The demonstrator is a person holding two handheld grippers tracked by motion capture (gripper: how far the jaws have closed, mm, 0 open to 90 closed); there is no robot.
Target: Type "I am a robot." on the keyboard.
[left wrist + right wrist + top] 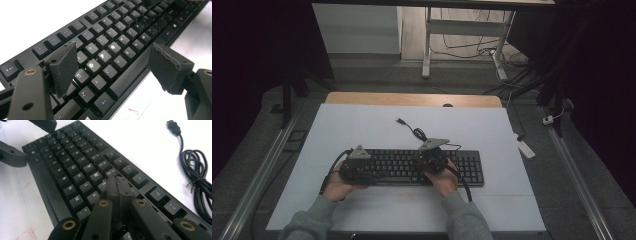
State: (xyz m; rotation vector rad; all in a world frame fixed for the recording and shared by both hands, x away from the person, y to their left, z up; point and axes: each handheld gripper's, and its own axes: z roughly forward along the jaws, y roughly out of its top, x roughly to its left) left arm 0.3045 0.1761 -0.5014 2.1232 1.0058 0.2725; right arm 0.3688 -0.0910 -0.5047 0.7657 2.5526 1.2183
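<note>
Pressed flat together, the jaws of the right tool (117,185) are clenched on nothing, their tips down among the keys of the black keyboard (75,170), near the I and K keys. Farther along, the left tool (113,66) hangs released, jaws spread wide above the letter keys at the keyboard's left end, gripping nothing. Several keys under it, D, F and G, glow. Behind the keyboard, a coiled black cable (197,182) with its plug lies loose on the white counter (362,130).
</note>
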